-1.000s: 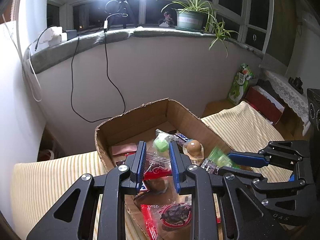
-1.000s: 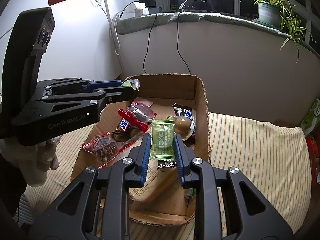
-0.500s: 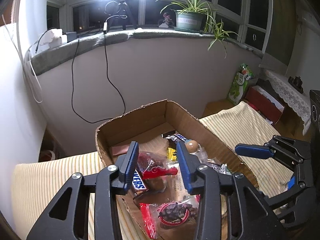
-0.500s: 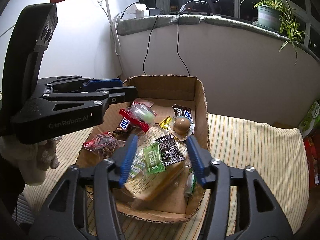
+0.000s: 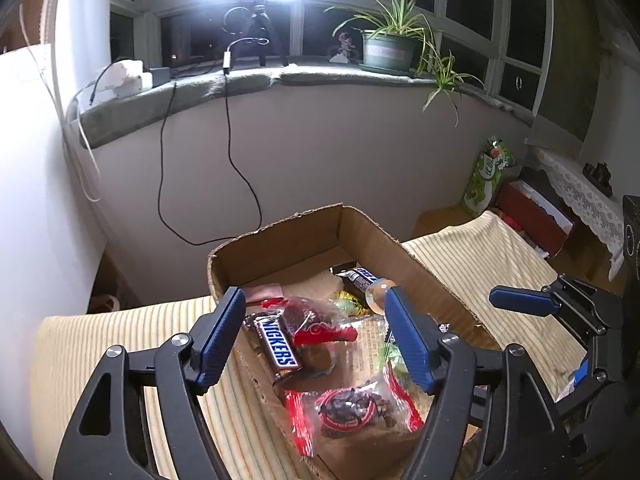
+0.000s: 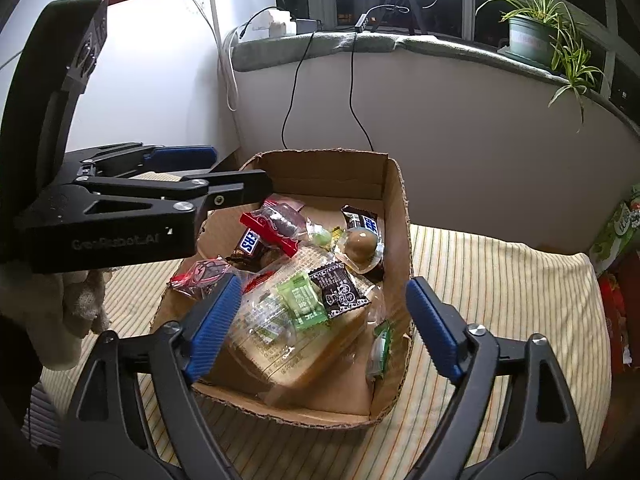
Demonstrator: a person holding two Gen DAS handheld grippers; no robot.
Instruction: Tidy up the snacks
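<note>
While both grippers hang over the cardboard box (image 6: 394, 200), their fingers are spread wide and hold nothing. The left gripper (image 5: 316, 336) has its blue pads (image 5: 222, 336) far apart above the near end of the box. The right gripper (image 6: 324, 324) is just as wide, with nothing between its pads.

The box sits on a striped yellow cloth (image 6: 500, 280) and is full of snacks. In the right wrist view, a big clear bread bag (image 6: 296, 344) lies in the middle. A green packet (image 6: 302, 300) and a black packet (image 6: 338, 288) rest on top of it. A brown round treat (image 6: 360, 244) sits at 1 o'clock from them. A Snickers bar (image 5: 278, 346) lies at 10 o'clock, touching a red and clear bag (image 6: 276, 222). Another red bag (image 5: 348, 410) lies at the near end in the left wrist view. A potted plant (image 5: 388, 50) stands on the windowsill.
</note>
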